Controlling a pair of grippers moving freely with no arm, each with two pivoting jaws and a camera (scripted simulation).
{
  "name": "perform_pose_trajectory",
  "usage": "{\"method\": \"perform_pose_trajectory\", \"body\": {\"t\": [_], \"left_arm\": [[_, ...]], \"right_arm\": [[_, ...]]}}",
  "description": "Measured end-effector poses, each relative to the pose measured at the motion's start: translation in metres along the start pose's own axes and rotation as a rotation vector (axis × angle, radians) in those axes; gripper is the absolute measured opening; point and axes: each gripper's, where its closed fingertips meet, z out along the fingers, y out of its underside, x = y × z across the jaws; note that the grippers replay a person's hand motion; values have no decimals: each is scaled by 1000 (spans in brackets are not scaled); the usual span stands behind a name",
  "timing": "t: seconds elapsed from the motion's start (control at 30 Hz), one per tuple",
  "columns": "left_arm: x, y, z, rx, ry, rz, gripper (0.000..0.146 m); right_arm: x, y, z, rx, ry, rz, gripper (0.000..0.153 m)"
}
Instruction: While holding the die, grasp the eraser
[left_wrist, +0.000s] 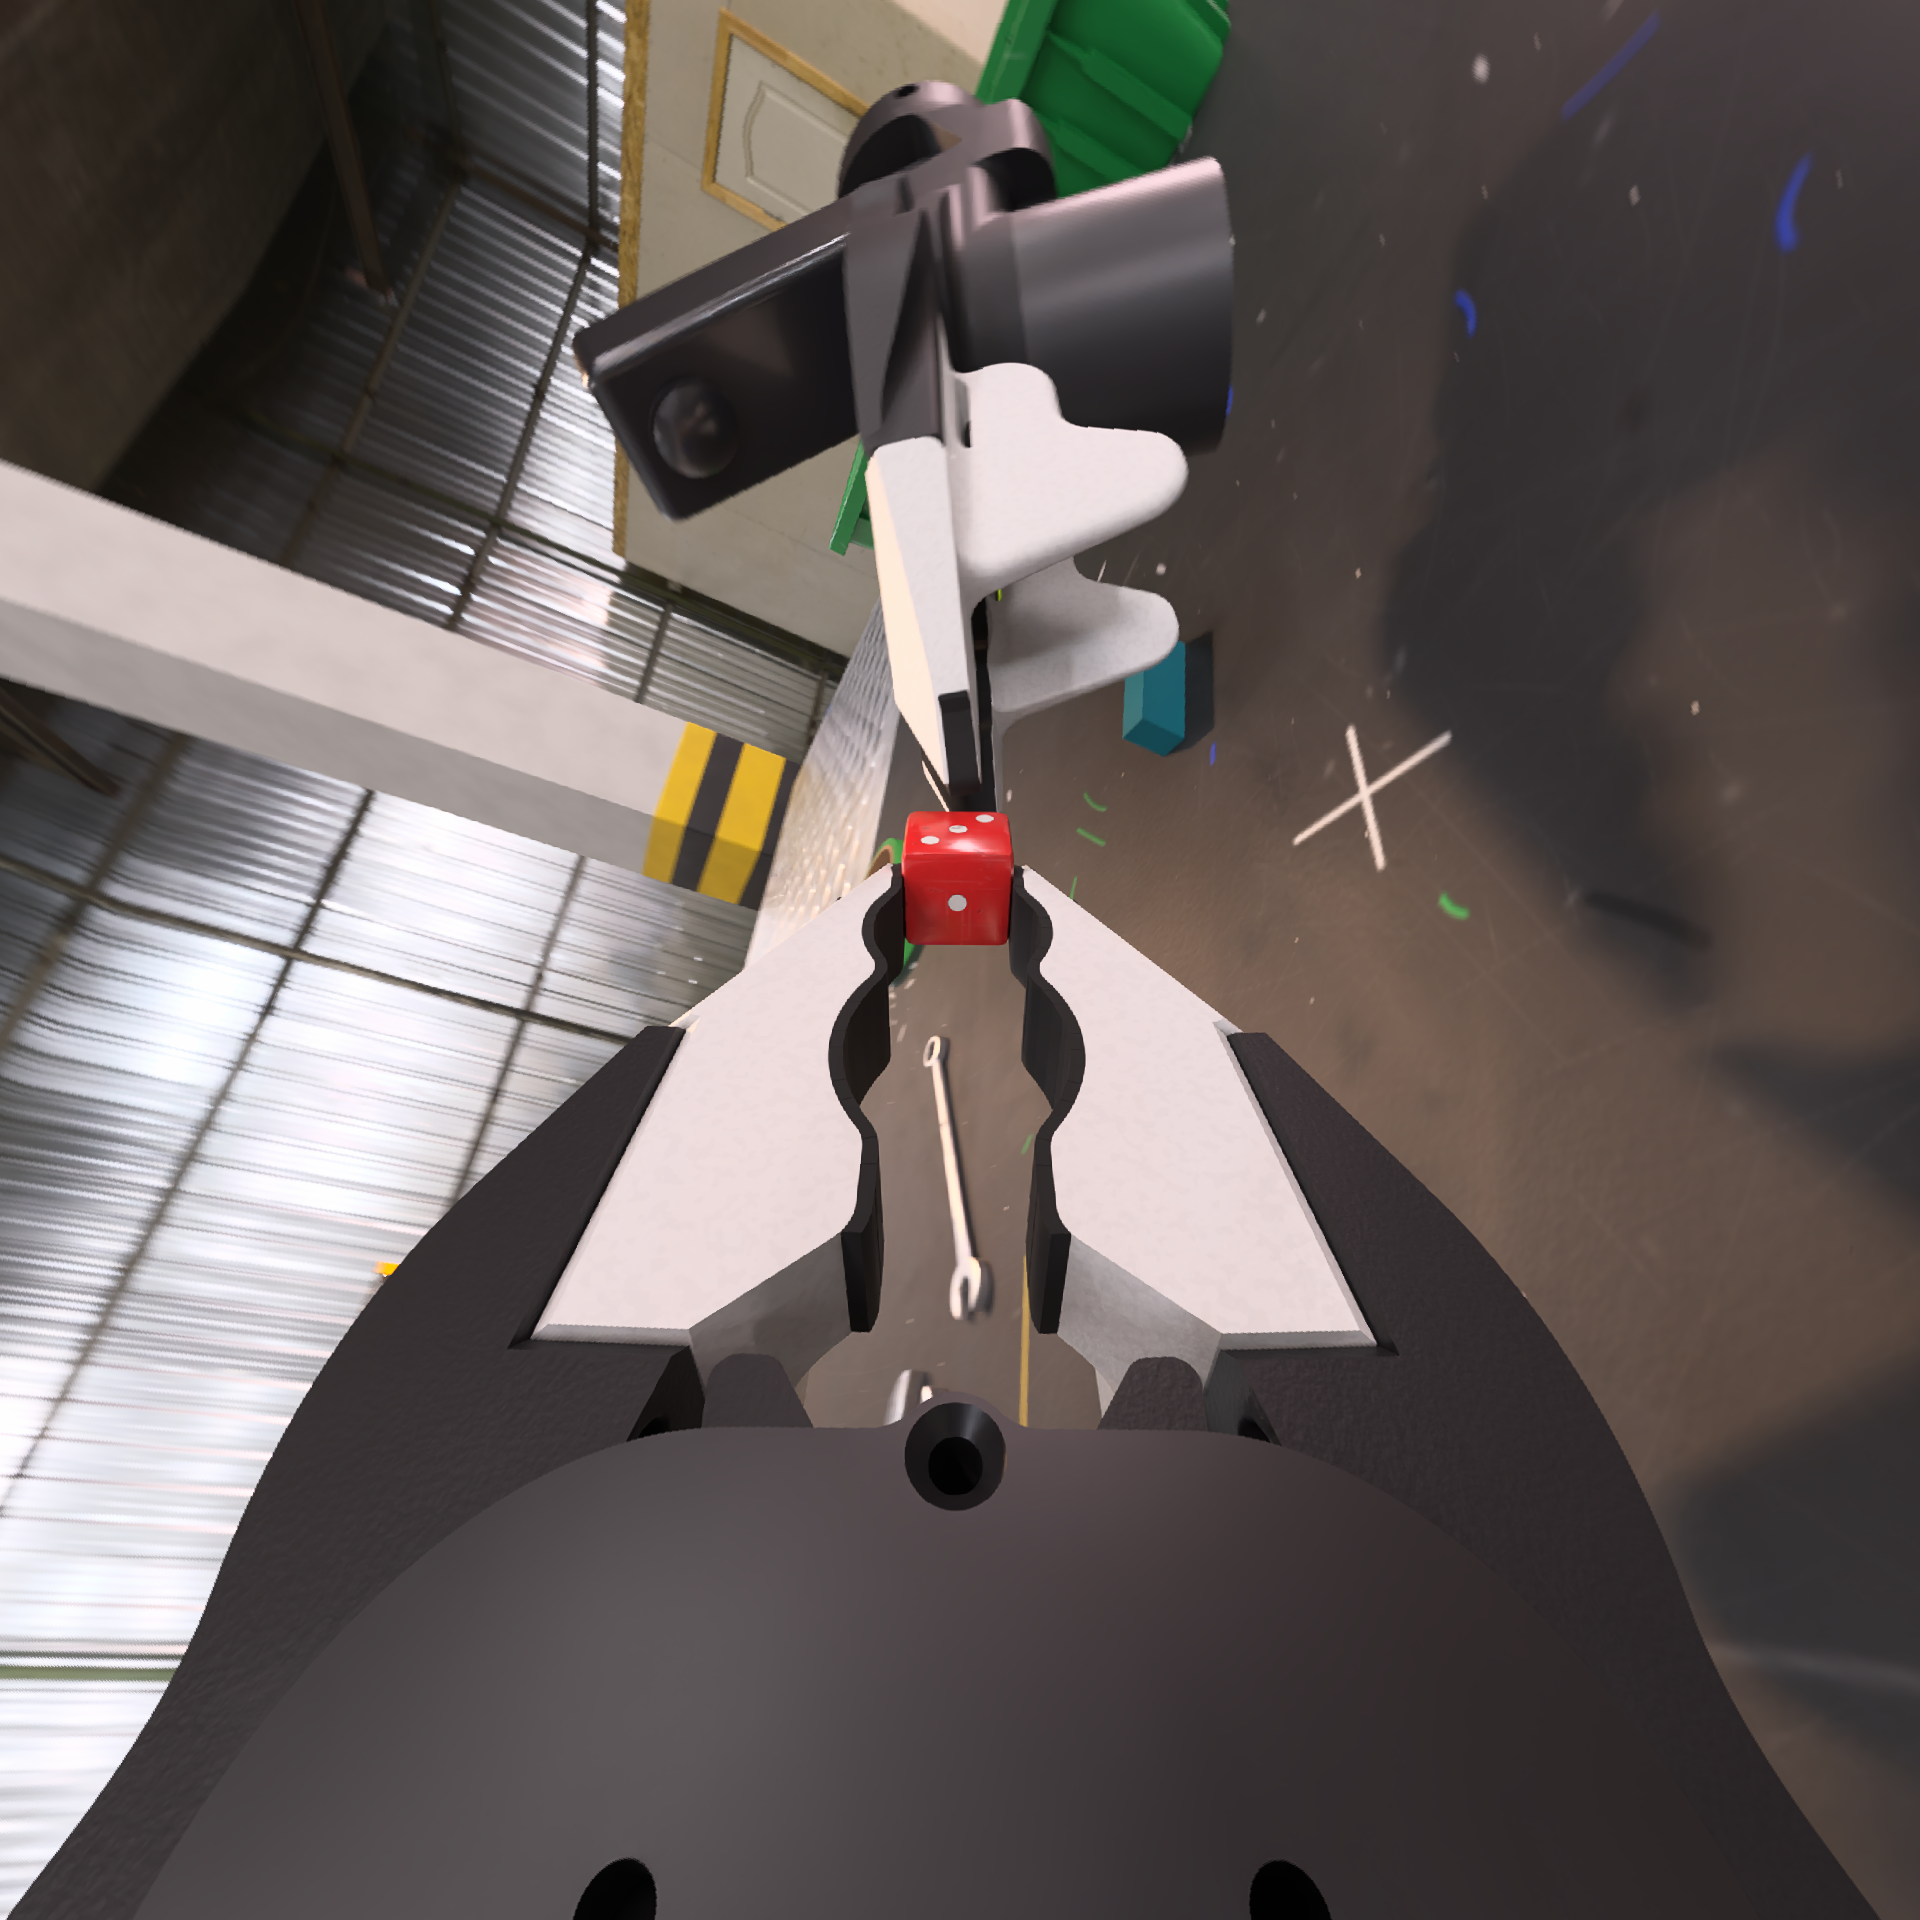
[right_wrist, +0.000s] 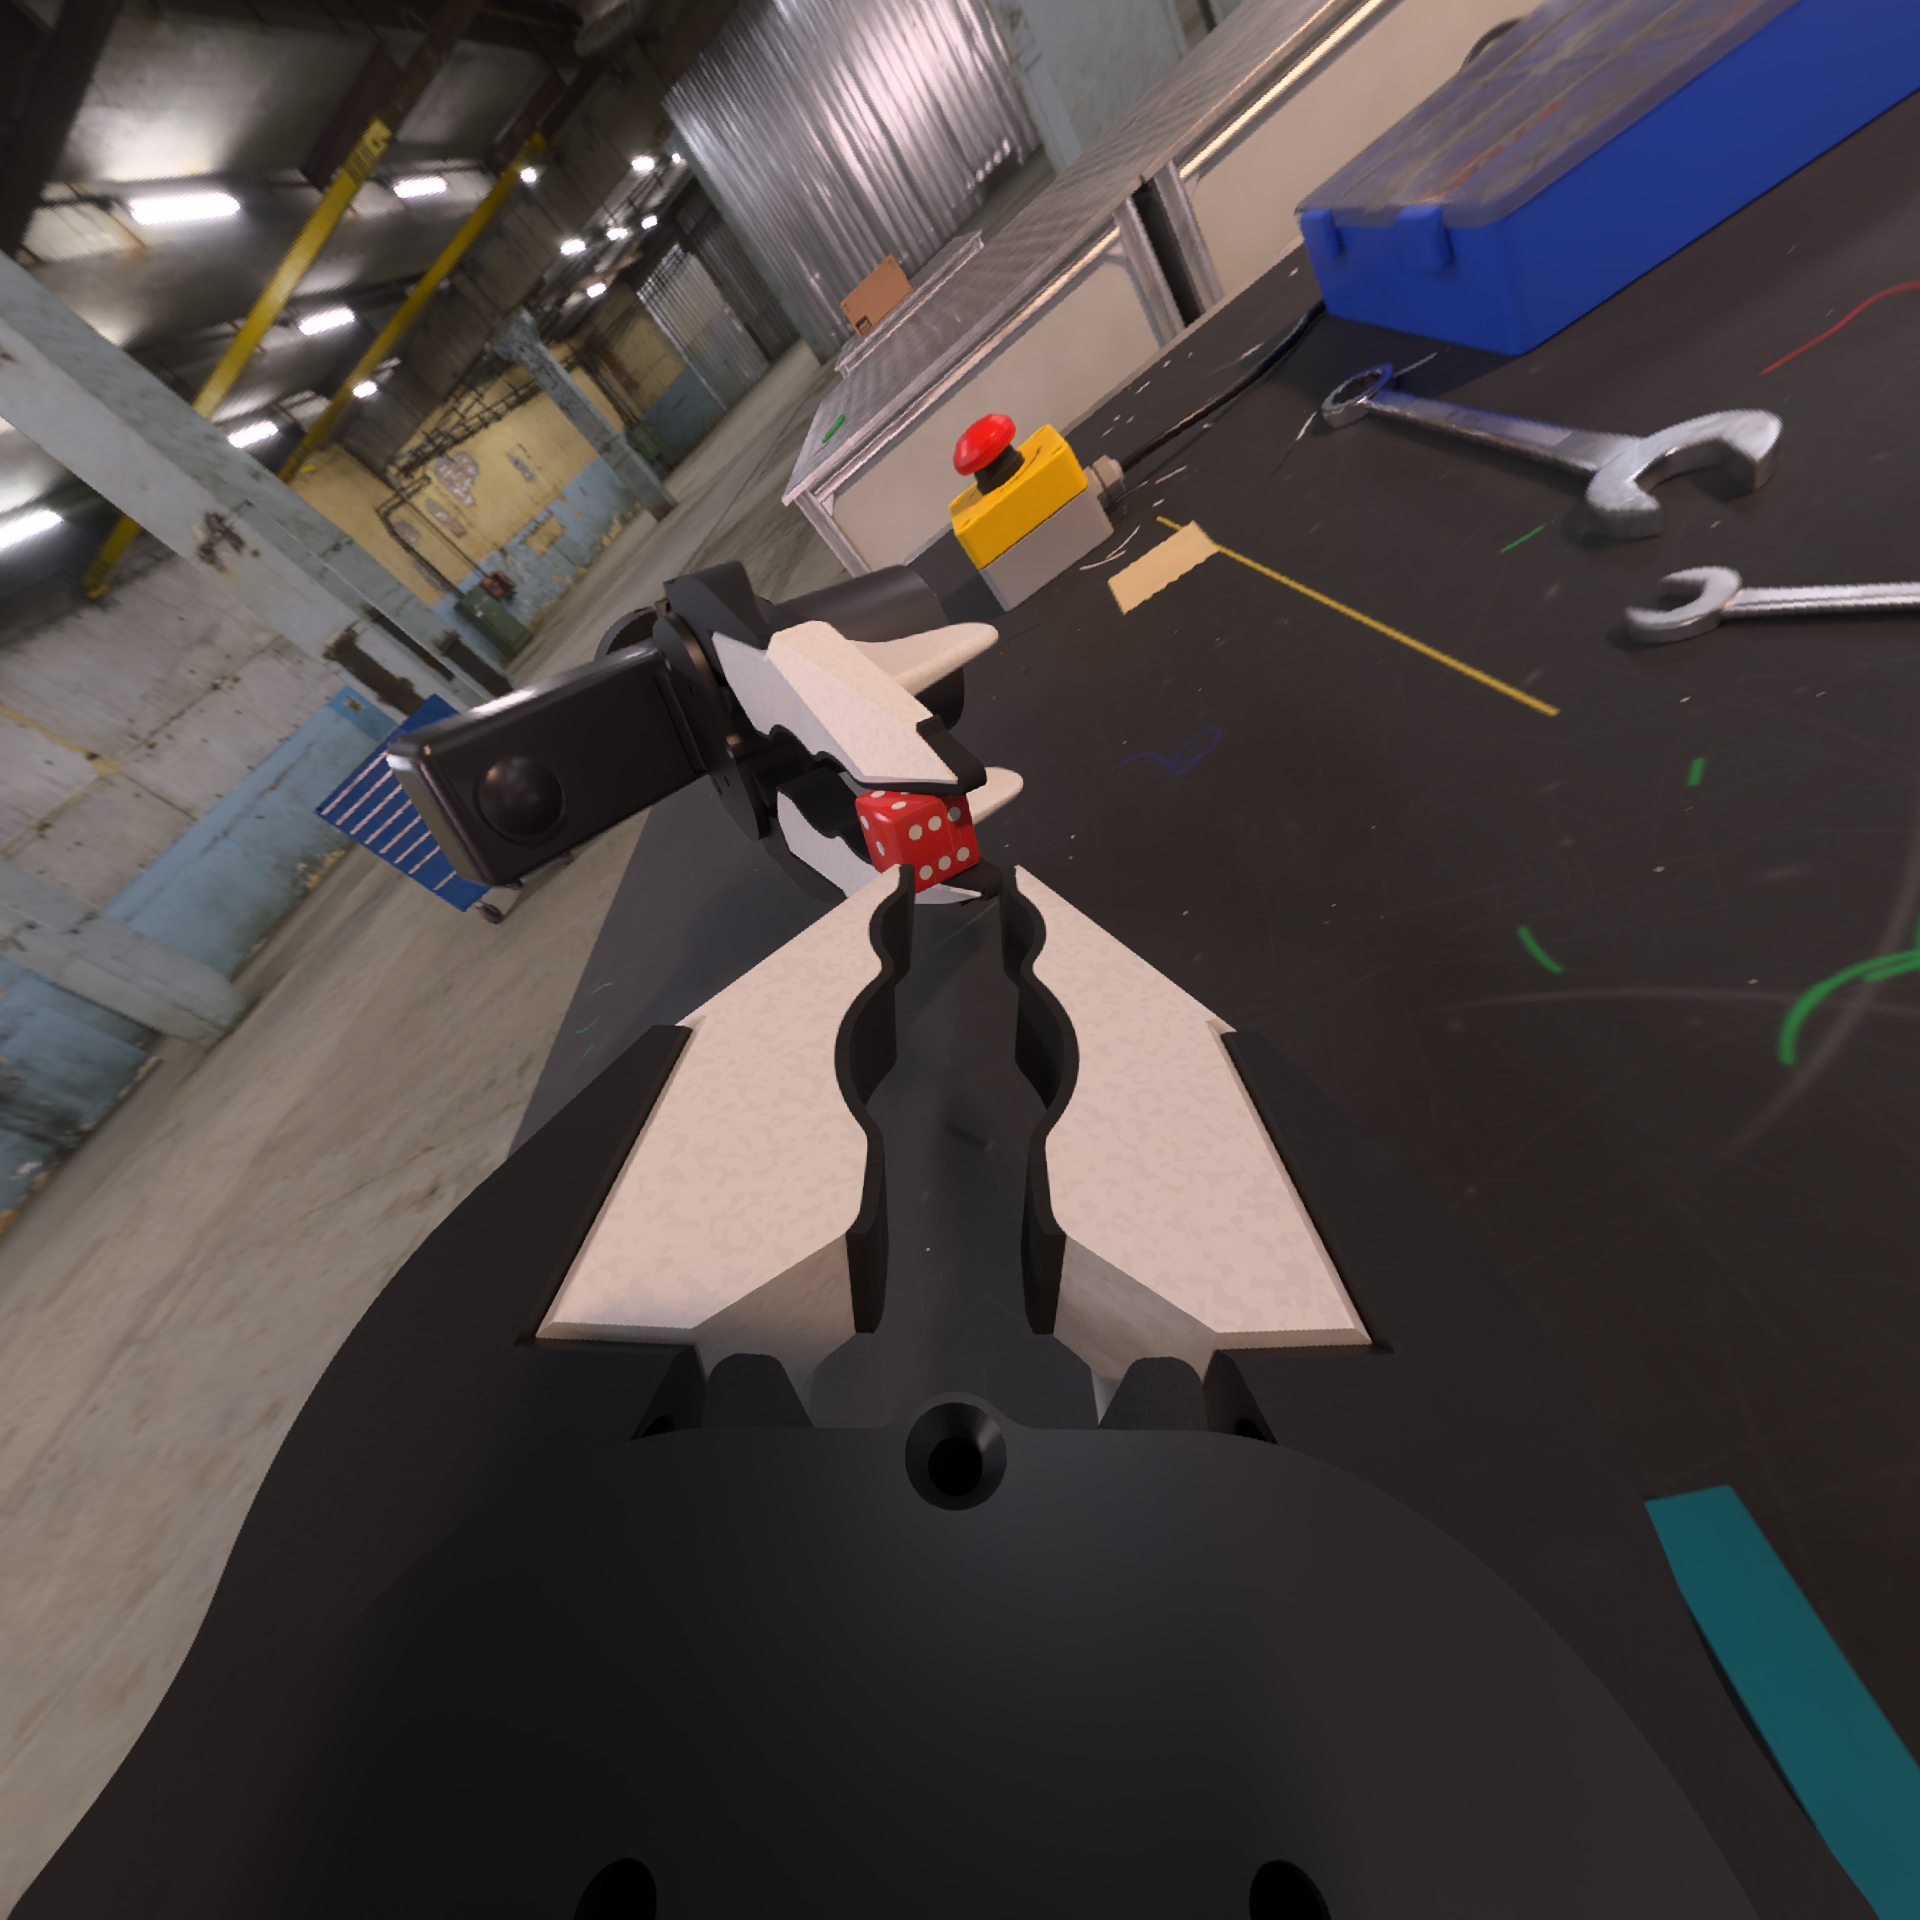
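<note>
My left gripper (left_wrist: 957, 883) is shut on a red die (left_wrist: 956, 894) with white pips, held at the fingertips above the dark table (left_wrist: 1558, 1039). In the right wrist view the left gripper (right_wrist: 940, 831) shows ahead with the die (right_wrist: 920, 836) in it. My right gripper (right_wrist: 957, 883) has a narrow gap with nothing in it, its tips right beside the die. It also shows in the left wrist view (left_wrist: 971, 795), pointing at the die. The teal eraser (left_wrist: 1169, 696) lies on the table beyond; it shows at the lower right of the right wrist view (right_wrist: 1787, 1683).
A blue case (right_wrist: 1558, 229), two wrenches (right_wrist: 1558, 436) (right_wrist: 1766, 603) and a yellow box with a red button (right_wrist: 1023, 499) lie on the table. A thin wrench (left_wrist: 951, 1174) lies below my left gripper. A green bin (left_wrist: 1101, 94) stands far off. The table edge (right_wrist: 582, 1039) runs on the left.
</note>
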Motion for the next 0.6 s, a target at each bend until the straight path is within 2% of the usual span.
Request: {"method": "perform_pose_trajectory", "body": {"t": [0.03,0.13,0.23,0.33,0.4,0.5,0.6], "left_arm": [[-1,0,1,8,4,-50,19],[-8,7,4,5,6,-224,19],[-13,18,5,-6,27,-423,19],[-19,24,6,19,58,-643,19],[-23,26,8,52,86,-789,19],[-28,32,10,77,102,-952,19],[-27,39,13,75,123,-1051,19]], "right_arm": [[1,-1,-2,6,6,-14,19],[3,-10,-15,43,53,-126,49],[7,-30,-38,137,152,-319,58],[13,-53,-64,213,277,-517,58],[20,-64,-78,208,370,-634,57],[35,-73,-92,148,503,-791,46],[50,-68,-98,33,564,-917,36]]}}
